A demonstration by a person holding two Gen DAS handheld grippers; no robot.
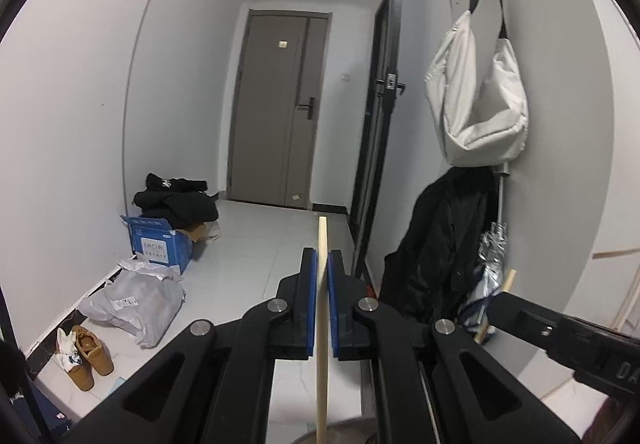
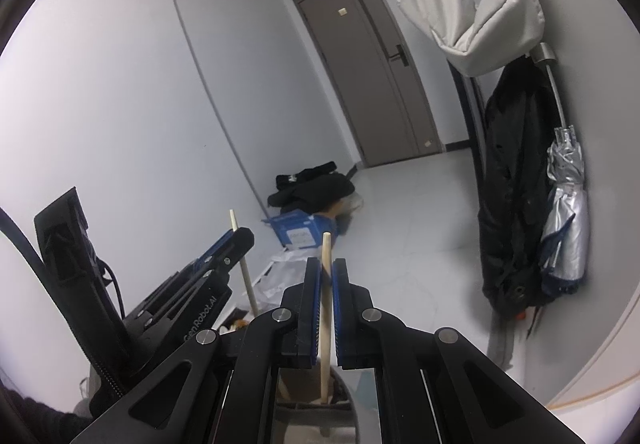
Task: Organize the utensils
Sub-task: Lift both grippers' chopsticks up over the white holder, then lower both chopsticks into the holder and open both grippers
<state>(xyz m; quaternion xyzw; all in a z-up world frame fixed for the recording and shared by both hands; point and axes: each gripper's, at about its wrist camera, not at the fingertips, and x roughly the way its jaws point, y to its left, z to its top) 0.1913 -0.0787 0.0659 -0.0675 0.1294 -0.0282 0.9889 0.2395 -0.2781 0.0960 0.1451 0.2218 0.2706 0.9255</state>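
My left gripper (image 1: pixel 323 256) is shut on a pale wooden chopstick (image 1: pixel 322 364) that stands upright between its blue pads, its top poking out above the fingertips. The chopstick's lower end reaches down to a grey holder's rim (image 1: pixel 344 427). My right gripper (image 2: pixel 326 262) is shut on a second wooden chopstick (image 2: pixel 325 356), also upright, with its lower end inside the grey holder (image 2: pixel 347 394). Each gripper shows in the other's view: the right gripper (image 1: pixel 498 298) with its stick (image 1: pixel 509 278), the left gripper (image 2: pixel 240 238) with its stick (image 2: pixel 247 280).
A hallway lies ahead with a closed grey door (image 1: pixel 280 104). On the right wall hang a white bag (image 1: pixel 476 96), a black coat (image 1: pixel 440 244) and a folded silver umbrella (image 2: pixel 566 212). On the floor at left are a blue box (image 1: pixel 158 242) under black clothes, plastic bags (image 1: pixel 136 298) and tan shoes (image 1: pixel 90 358).
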